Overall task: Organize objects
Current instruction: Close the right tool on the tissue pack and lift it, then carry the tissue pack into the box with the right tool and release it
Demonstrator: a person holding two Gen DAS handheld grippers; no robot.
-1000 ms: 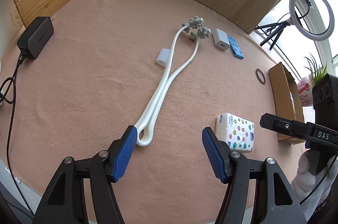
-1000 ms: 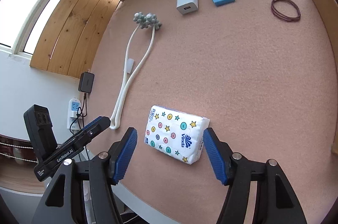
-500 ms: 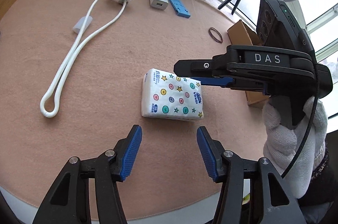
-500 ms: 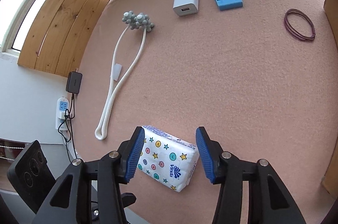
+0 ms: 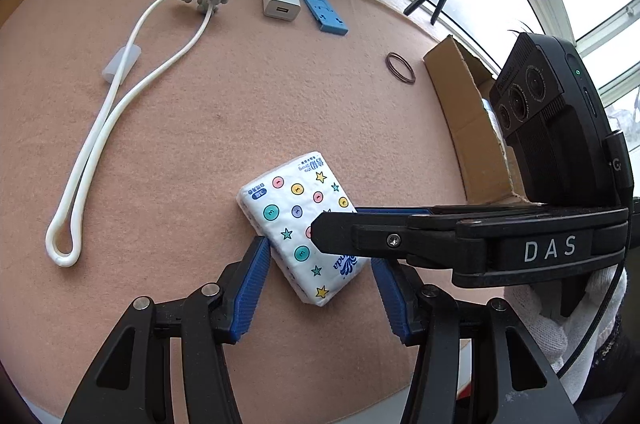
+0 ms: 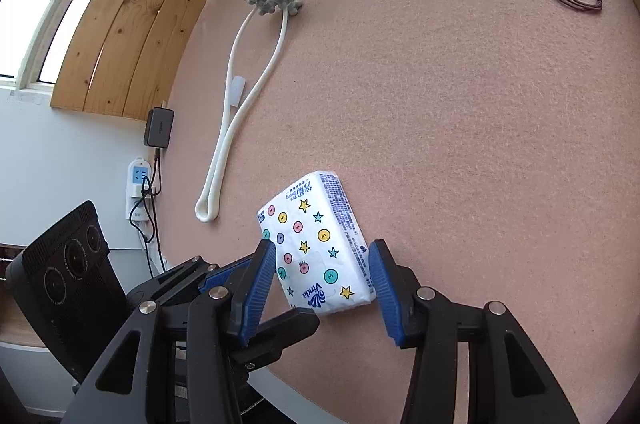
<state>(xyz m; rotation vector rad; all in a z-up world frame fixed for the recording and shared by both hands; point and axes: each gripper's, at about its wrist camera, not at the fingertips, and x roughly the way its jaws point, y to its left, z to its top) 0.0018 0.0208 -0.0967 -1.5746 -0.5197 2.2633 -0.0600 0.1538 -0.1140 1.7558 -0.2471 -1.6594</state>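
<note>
A pink felt surface (image 5: pixel 280 104) sits under wooden panels and a bright window. At its left lies the white looped massager (image 5: pixel 120 96), untouched. A second ago the left gripper (image 5: pixel 320 288) hovered there; it has since swung over to the tissue pack (image 5: pixel 300 220), fingers apart around its near end, the left one touching. The right gripper (image 6: pixel 324 284) has closed in too, its blue fingers (image 6: pixel 260 284) now pressing the pack's sides, apparently tilting it. A lift toward the cardboard box (image 5: pixel 464 128) seems likely.

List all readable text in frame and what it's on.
"DAS": right tongs, on the body, seen from the left wrist view.
"Vinda": tissue pack.
Tissue pack's blue fine print: too small.
Black adapter label: blurred.
"G": camera housing, cut off.
</note>
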